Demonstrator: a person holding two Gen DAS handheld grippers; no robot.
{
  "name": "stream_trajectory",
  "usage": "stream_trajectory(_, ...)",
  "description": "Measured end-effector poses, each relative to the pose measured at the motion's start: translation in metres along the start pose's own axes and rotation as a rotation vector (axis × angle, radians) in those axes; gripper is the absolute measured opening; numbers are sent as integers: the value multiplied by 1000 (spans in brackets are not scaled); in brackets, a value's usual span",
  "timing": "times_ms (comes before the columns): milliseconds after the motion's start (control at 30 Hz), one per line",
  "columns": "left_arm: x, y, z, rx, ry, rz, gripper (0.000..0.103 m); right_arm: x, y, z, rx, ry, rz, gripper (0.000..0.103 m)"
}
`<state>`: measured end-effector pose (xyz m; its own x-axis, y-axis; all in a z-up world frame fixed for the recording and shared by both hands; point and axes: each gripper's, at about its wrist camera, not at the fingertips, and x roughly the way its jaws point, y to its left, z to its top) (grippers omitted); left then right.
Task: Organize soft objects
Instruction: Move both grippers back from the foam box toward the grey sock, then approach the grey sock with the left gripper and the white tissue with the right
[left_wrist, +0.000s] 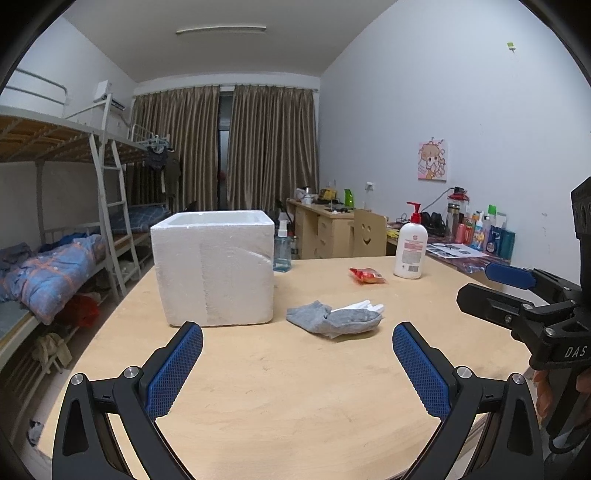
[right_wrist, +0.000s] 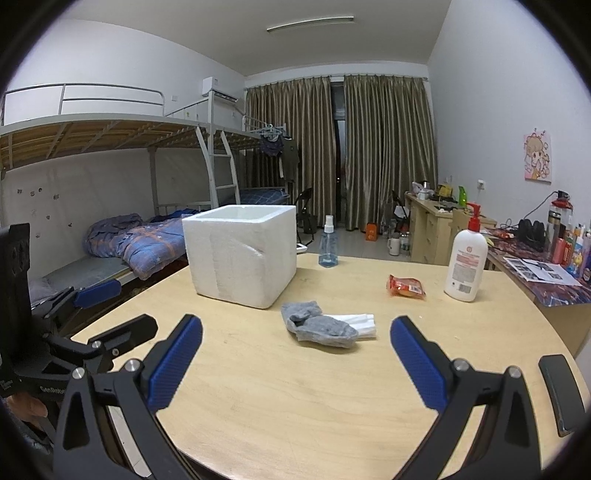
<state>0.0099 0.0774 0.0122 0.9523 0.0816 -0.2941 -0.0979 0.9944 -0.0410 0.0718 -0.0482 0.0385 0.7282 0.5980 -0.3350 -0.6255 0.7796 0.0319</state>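
A crumpled grey sock (left_wrist: 332, 320) (right_wrist: 317, 325) lies mid-table, partly on top of a white glove (left_wrist: 364, 306) (right_wrist: 362, 322). Just behind and to the left stands a white foam box (left_wrist: 214, 266) (right_wrist: 242, 254) with its top open. My left gripper (left_wrist: 297, 365) hovers open over the near table, short of the sock, with nothing between its blue pads. My right gripper (right_wrist: 295, 363) is open too, nothing held, facing the sock from the near side. In the left wrist view the right gripper (left_wrist: 491, 288) shows at the right edge; in the right wrist view the left gripper (right_wrist: 114, 306) shows at the left.
On the round wooden table (left_wrist: 280, 398) (right_wrist: 295, 402) sit a red snack packet (left_wrist: 367, 275) (right_wrist: 405, 286), a white pump bottle (left_wrist: 410, 245) (right_wrist: 466, 258) and a clear spray bottle (left_wrist: 282, 247) (right_wrist: 328, 247). Bunk beds stand left, cluttered desks right.
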Motion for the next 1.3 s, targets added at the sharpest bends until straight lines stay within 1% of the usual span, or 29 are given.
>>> stream_trajectory(367,13,-15,4,27,16,-39,103,-2,-17,-4,14,12,-38,103)
stream_trajectory(600,27,-33,8,49,33,-75,103,-6,-34,-8,36,19,-70,103)
stream_trajectory(833,41,-48,10,71,48,-104,103,-2,-51,-11,64,31,-88,103)
stream_trajectory(1300,67,-53,15,78,82,-105,103,11,-67,-13,83,48,-85,103)
